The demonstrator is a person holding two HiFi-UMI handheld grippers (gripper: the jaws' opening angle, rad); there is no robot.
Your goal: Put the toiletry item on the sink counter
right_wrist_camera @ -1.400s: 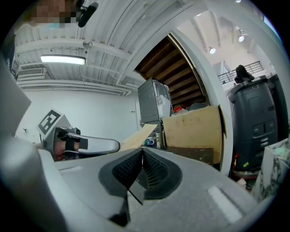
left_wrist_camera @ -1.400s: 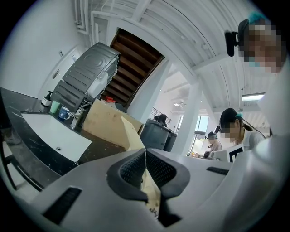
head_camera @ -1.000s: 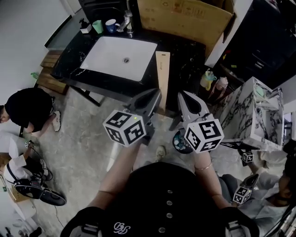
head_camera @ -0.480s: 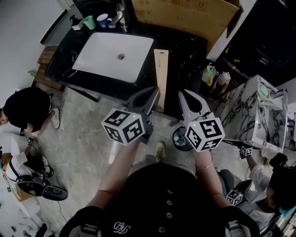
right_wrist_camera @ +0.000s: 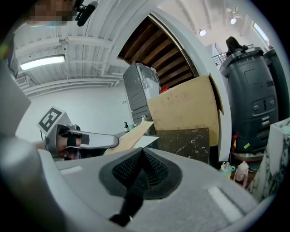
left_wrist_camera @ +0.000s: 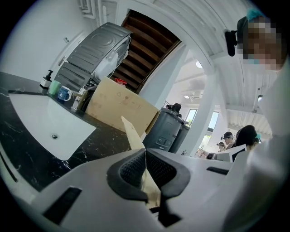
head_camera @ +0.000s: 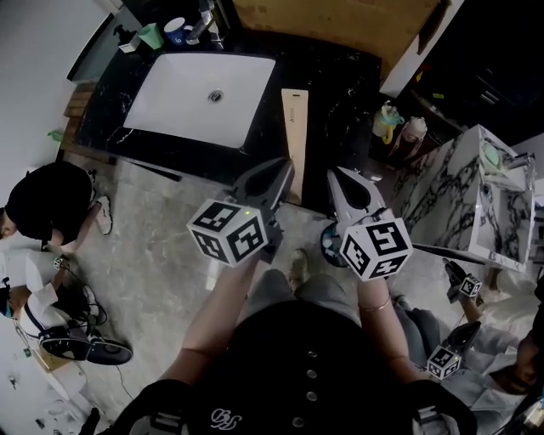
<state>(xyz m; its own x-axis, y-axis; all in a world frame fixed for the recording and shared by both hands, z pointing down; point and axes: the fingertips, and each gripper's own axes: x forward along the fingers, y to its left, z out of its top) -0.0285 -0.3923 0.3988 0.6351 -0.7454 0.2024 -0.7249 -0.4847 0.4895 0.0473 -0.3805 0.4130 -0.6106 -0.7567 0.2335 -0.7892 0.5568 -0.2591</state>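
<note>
The black marble sink counter [head_camera: 327,93] holds a white basin [head_camera: 200,89]. At its back left stand a pump bottle [head_camera: 127,36], a green cup [head_camera: 150,36] and a blue mug [head_camera: 176,31]. A long wooden board [head_camera: 294,136] lies on the counter right of the basin. My left gripper [head_camera: 280,174] hovers shut over the board's near end, nothing between its pads. My right gripper [head_camera: 340,178] is shut and empty beside it, in front of the counter. In the left gripper view the board [left_wrist_camera: 131,131] runs ahead past the gripper [left_wrist_camera: 145,152], with the bottle [left_wrist_camera: 45,79] far left.
A large cardboard box [head_camera: 340,21] stands behind the counter. Two small bottles [head_camera: 387,123] sit on the floor right of it, beside a marble-patterned cabinet [head_camera: 463,195]. People sit on the floor at left [head_camera: 47,200] and lower right [head_camera: 501,357]. A dark bowl [head_camera: 330,245] lies below my right gripper.
The view has shifted, so the counter and basin sit slightly further left and up. Both grippers stay shut in the same pose. The people at lower right have moved.
</note>
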